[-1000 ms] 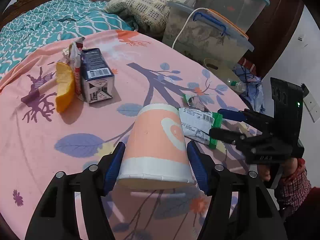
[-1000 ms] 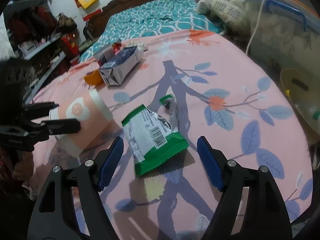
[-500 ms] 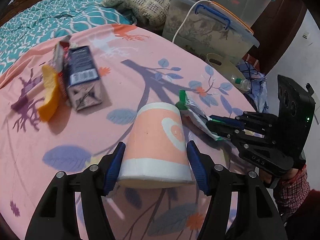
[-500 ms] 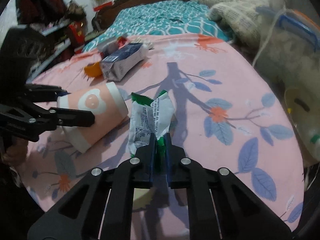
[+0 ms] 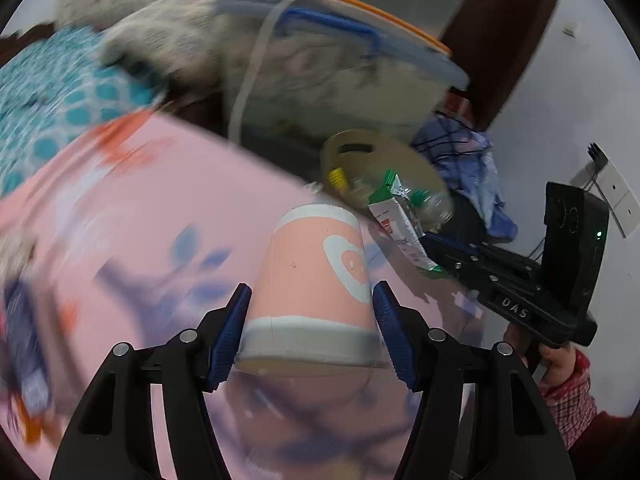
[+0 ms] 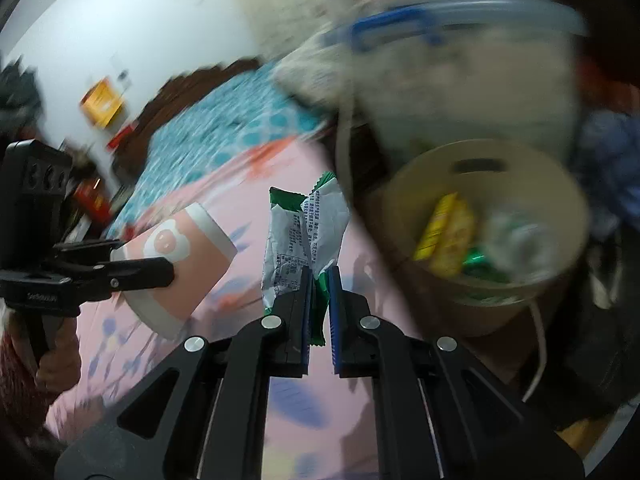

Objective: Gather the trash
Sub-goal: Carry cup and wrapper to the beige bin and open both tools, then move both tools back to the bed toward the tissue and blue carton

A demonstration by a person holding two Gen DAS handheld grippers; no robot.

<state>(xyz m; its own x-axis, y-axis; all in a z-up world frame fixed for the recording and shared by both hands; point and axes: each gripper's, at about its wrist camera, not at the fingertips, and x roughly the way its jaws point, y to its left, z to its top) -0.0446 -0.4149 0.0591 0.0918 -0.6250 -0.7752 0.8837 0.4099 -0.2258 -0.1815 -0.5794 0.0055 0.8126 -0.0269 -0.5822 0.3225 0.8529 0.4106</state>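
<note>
My left gripper (image 5: 312,328) is shut on a pink and white paper cup (image 5: 316,280), held off the pink bedspread (image 5: 132,208); the cup also shows in the right wrist view (image 6: 176,264). My right gripper (image 6: 319,308) is shut on a green and white snack wrapper (image 6: 304,232), lifted near the bed's edge; the wrapper also shows in the left wrist view (image 5: 400,224). A tan trash bin (image 6: 492,240) with wrappers and a bottle inside stands just right of the wrapper, beside the bed; it also shows in the left wrist view (image 5: 376,168).
A clear storage box with a blue handle and orange lid (image 5: 352,64) stands behind the bin. A white cable (image 5: 248,80) hangs down its side. A pillow (image 5: 172,32) and teal bedding (image 5: 48,92) lie at the back left. A dark carton (image 5: 24,336) lies blurred at the far left.
Both grippers have swung right toward the bin, carrying the cup and the wrapper, which is now lifted off the bedspread. The carton and orange peel have slid out to the left edge.
</note>
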